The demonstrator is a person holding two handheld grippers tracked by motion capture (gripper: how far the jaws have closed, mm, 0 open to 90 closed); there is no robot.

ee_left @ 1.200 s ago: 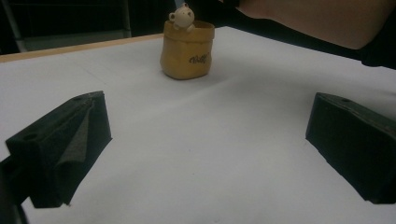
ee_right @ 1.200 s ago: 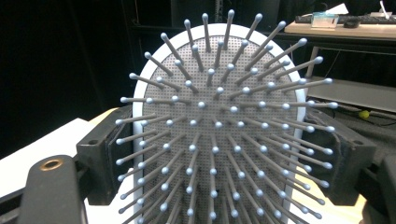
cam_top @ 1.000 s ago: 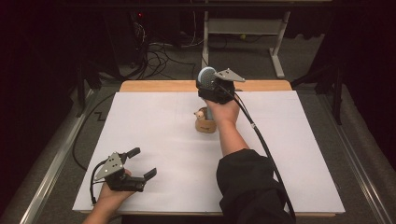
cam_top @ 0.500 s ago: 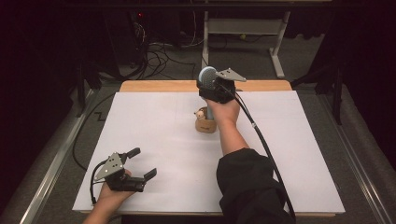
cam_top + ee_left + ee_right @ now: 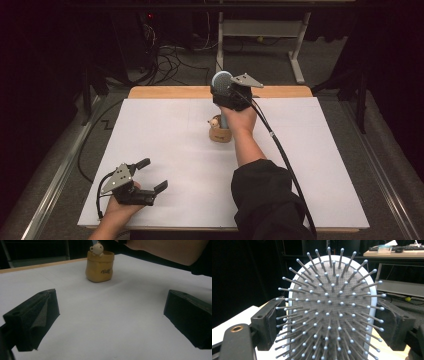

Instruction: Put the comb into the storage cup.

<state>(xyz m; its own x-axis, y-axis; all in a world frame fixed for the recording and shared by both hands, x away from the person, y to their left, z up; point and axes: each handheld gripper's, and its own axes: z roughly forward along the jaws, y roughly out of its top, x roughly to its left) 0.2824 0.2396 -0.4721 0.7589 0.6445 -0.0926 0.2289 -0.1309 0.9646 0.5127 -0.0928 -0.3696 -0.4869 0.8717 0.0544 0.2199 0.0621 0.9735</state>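
Black jaws, grey plates, cables; seemingly black sleeve (image 5: 267, 200).

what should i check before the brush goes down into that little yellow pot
1. Right gripper clamped on the hairbrush: ok, jaws press both sides of the head.
2. Brush handle lined up over the yellow pot: cannot tell, the hand hides it.
3. Pot upright: ok, standing on the white table.
4. Pot mouth free: cannot tell, a bear figure sits at the rim.
5. Left gripper out of the way: ok, open, near the table's front edge.
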